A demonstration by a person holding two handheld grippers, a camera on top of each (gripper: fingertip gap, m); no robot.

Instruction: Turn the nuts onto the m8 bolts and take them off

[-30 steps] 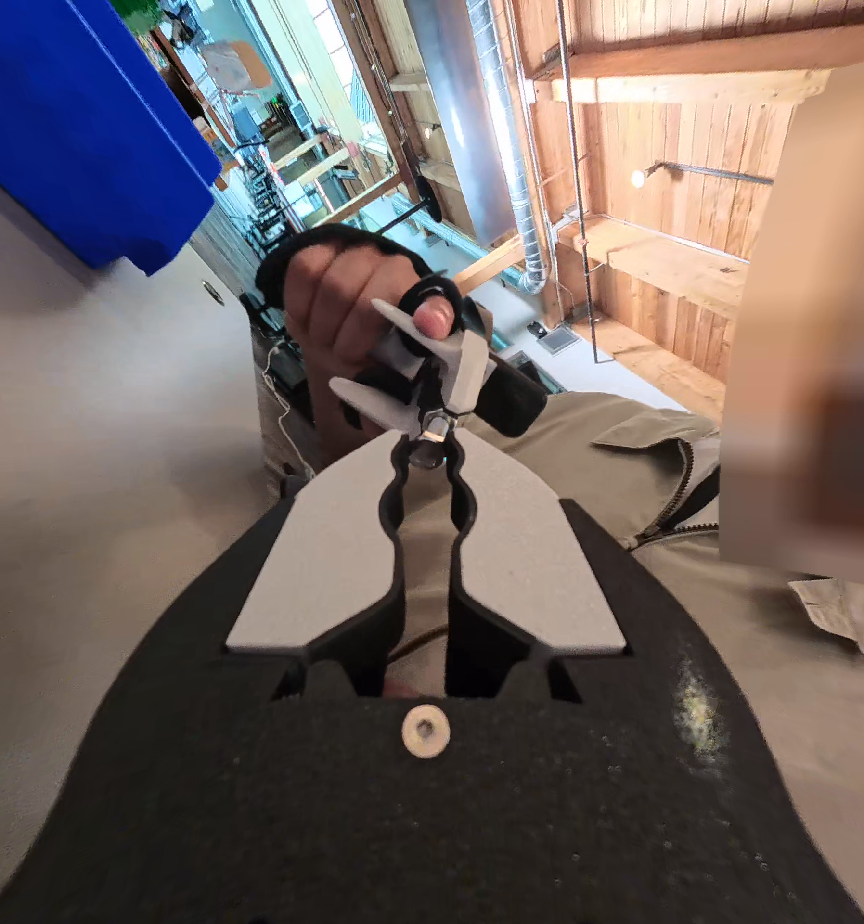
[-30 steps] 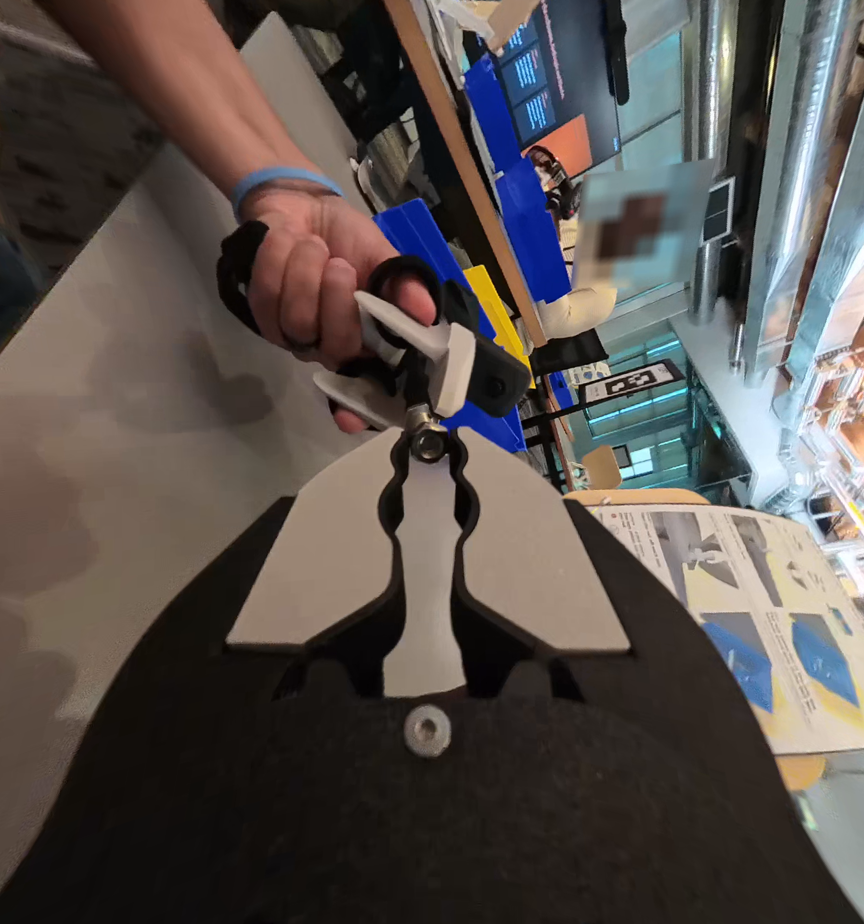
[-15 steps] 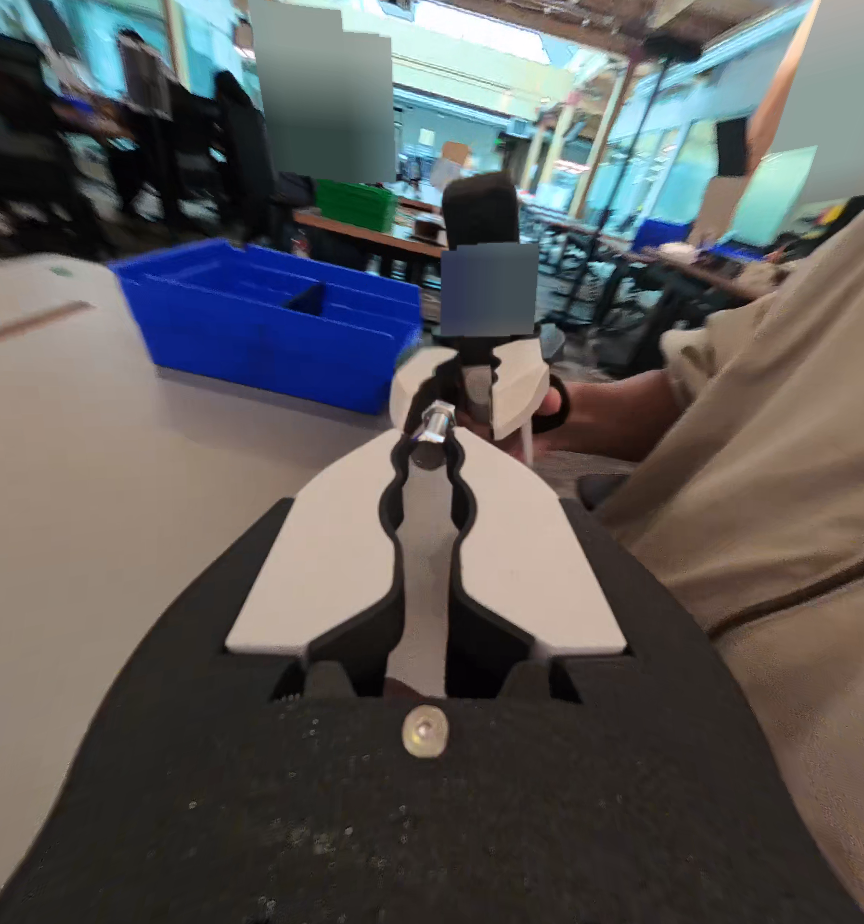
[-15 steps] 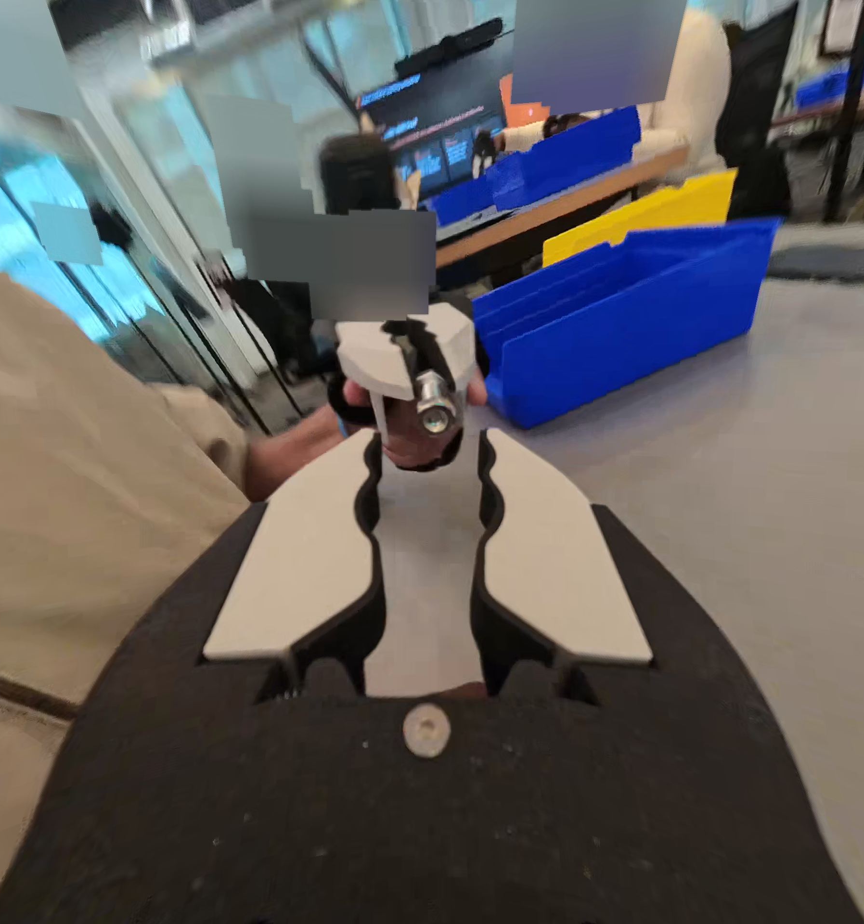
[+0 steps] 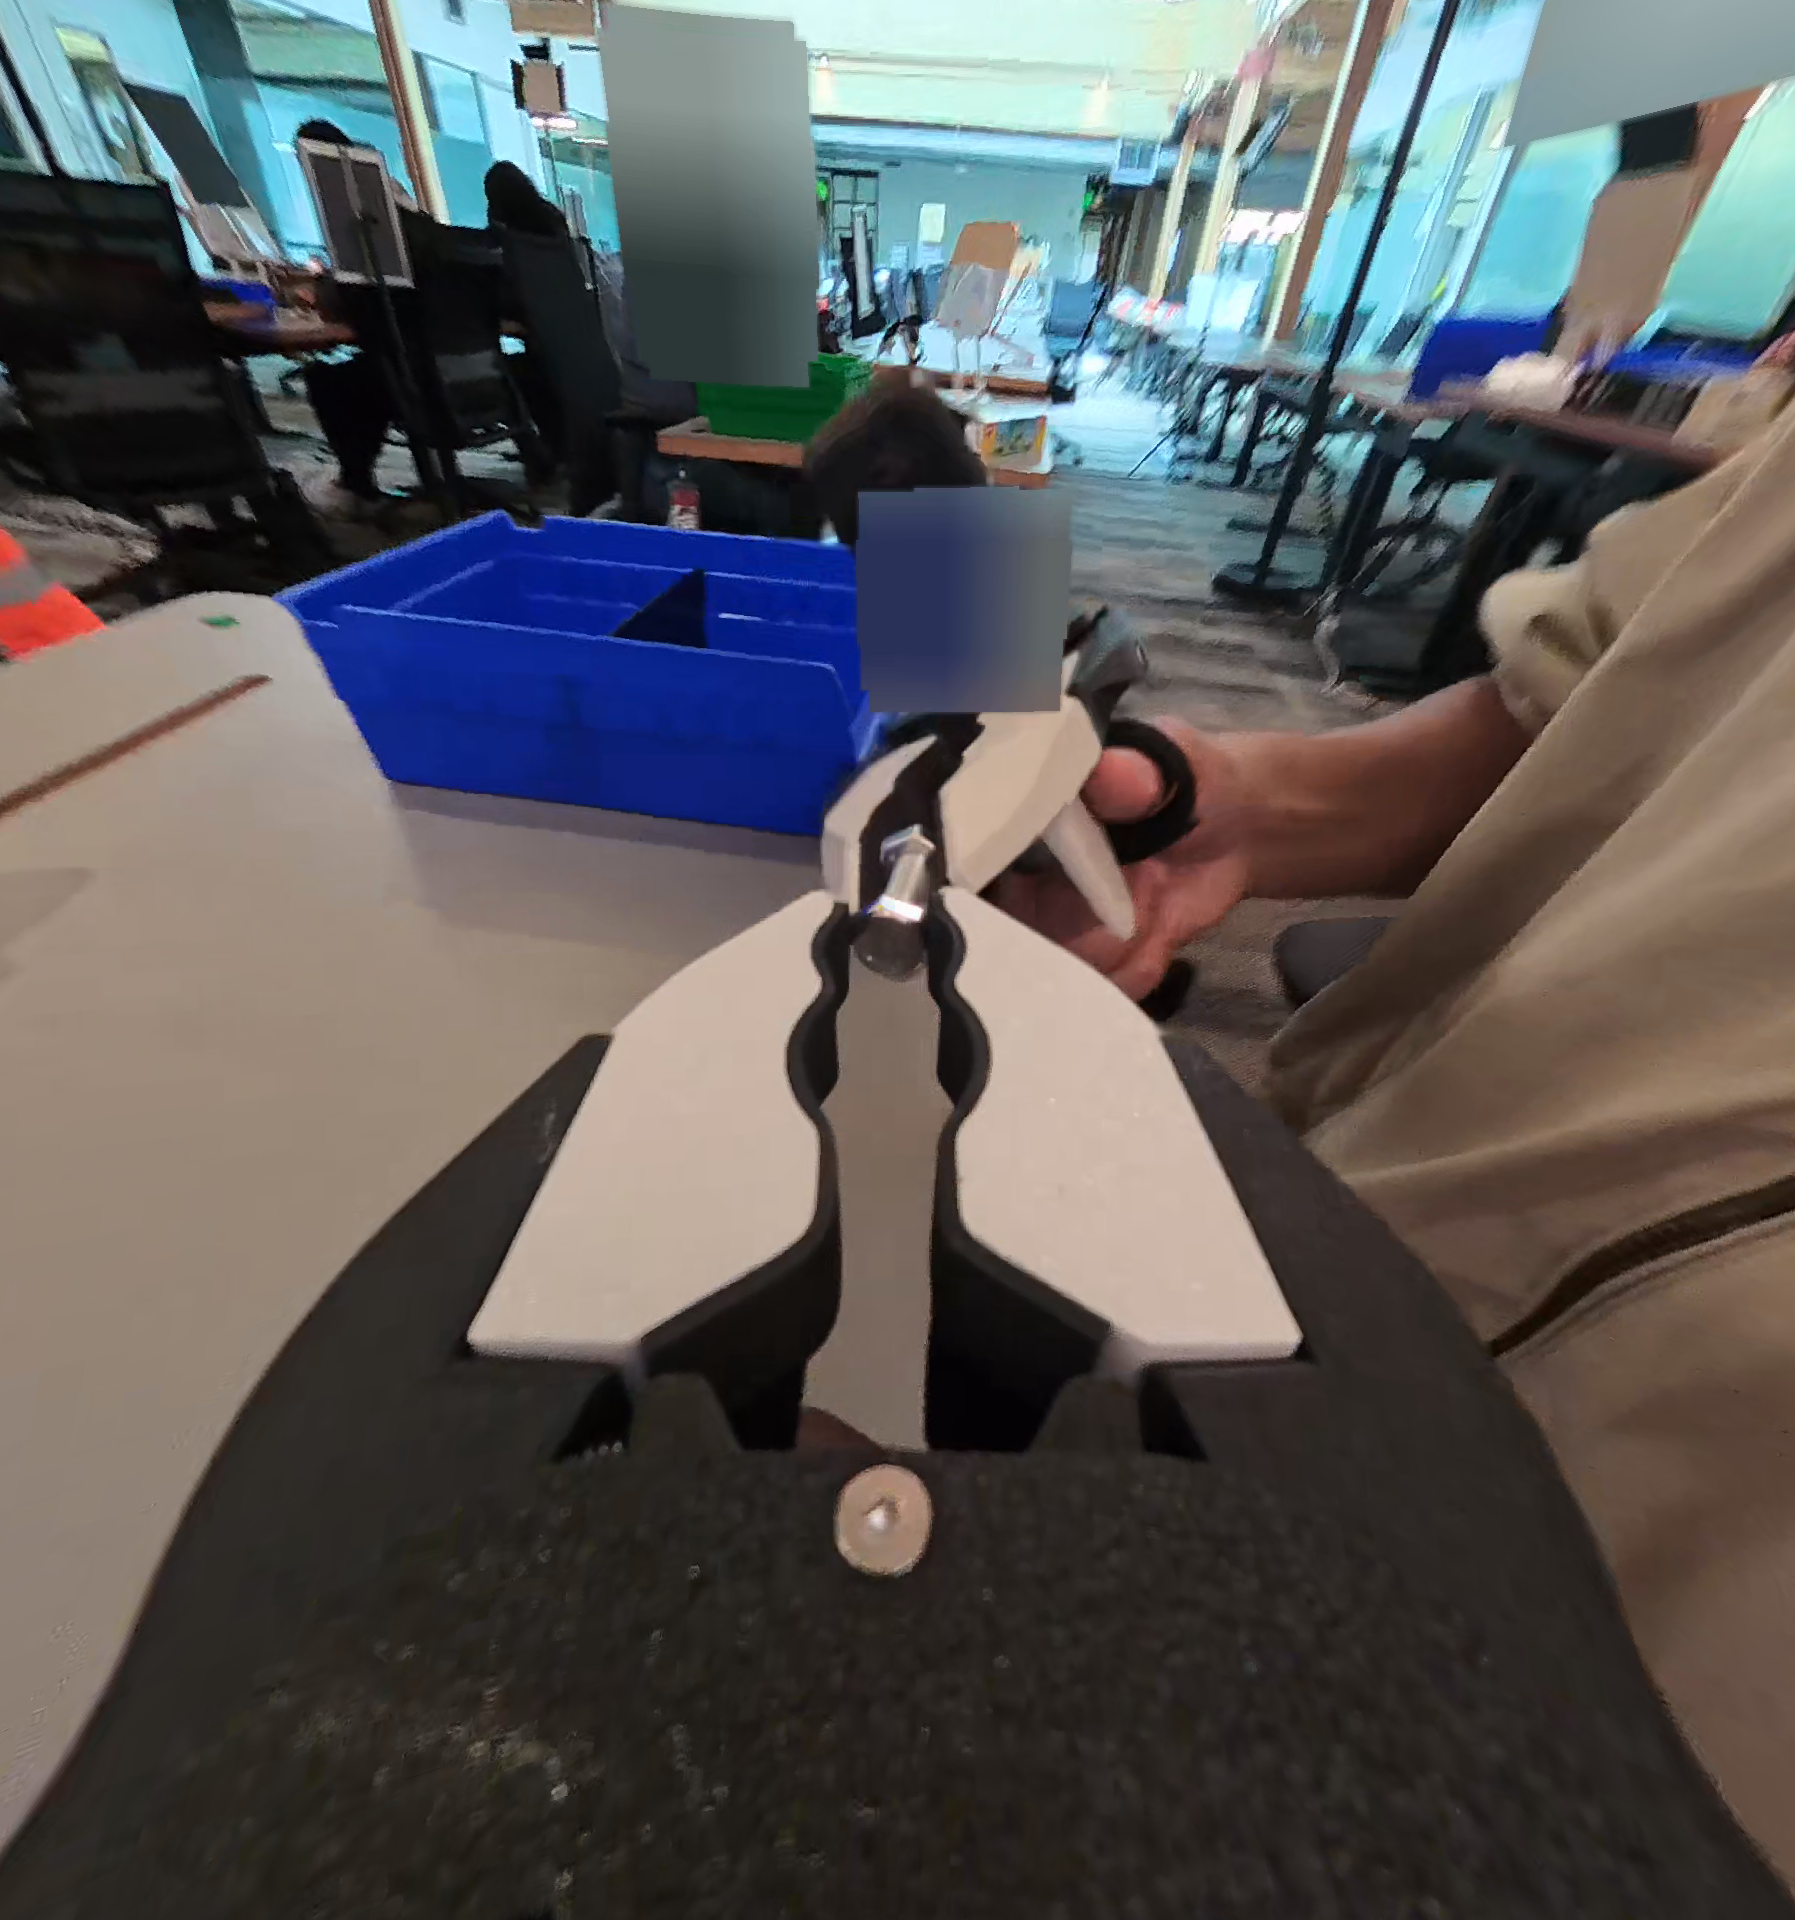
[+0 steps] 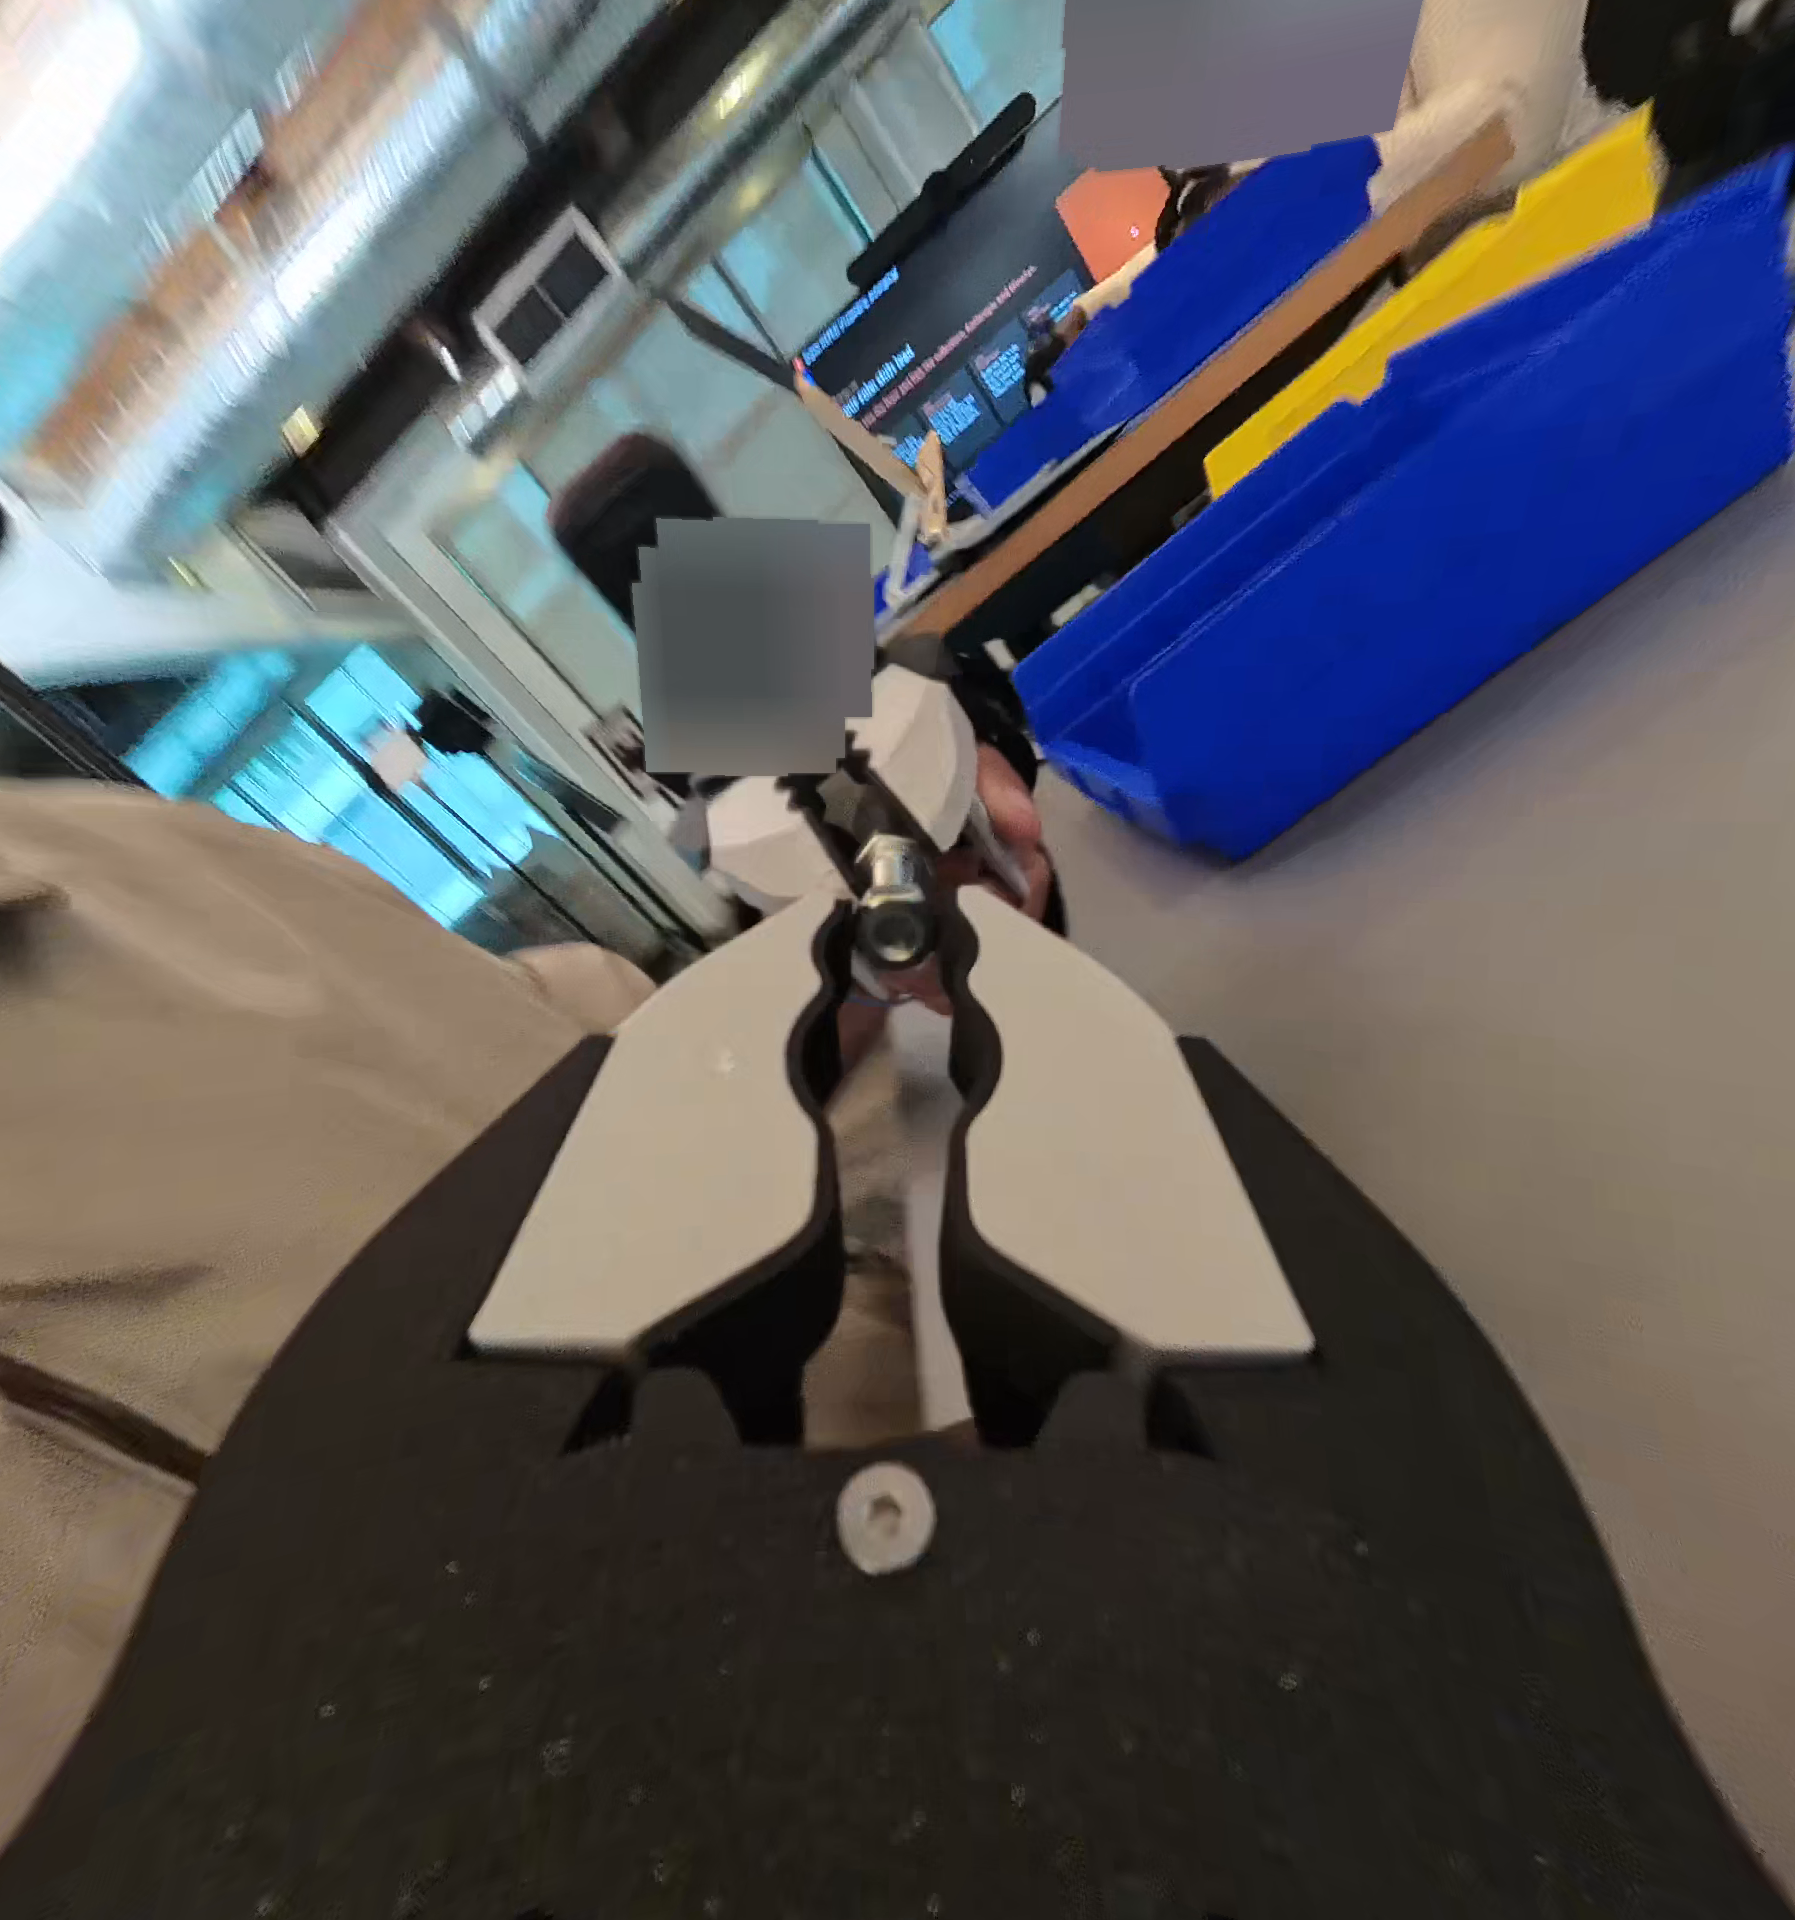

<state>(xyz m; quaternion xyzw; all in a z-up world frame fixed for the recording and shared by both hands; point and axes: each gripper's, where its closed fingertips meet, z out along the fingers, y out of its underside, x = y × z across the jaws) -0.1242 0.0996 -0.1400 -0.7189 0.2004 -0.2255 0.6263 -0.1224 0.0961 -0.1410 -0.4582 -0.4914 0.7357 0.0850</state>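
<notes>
The left hand-held gripper [image 5: 891, 914] has pale grey fingers [image 5: 706, 1132] edged in black on a speckled black body; the right hand-held gripper [image 6: 893, 920] is coloured alike; the bolt [image 5: 898, 914] is shiny silver; the nut [image 6: 891, 928] is bright steel; the worktop [image 5: 197, 935] is plain light grey; the bin [image 5: 581, 675] is vivid blue; a second bin [image 6: 1433, 312] behind the blue one in the right wrist view is yellow; the sleeve [image 5: 1599, 987] is beige with a dark seam; a crate [image 5: 768, 400] is green.
</notes>
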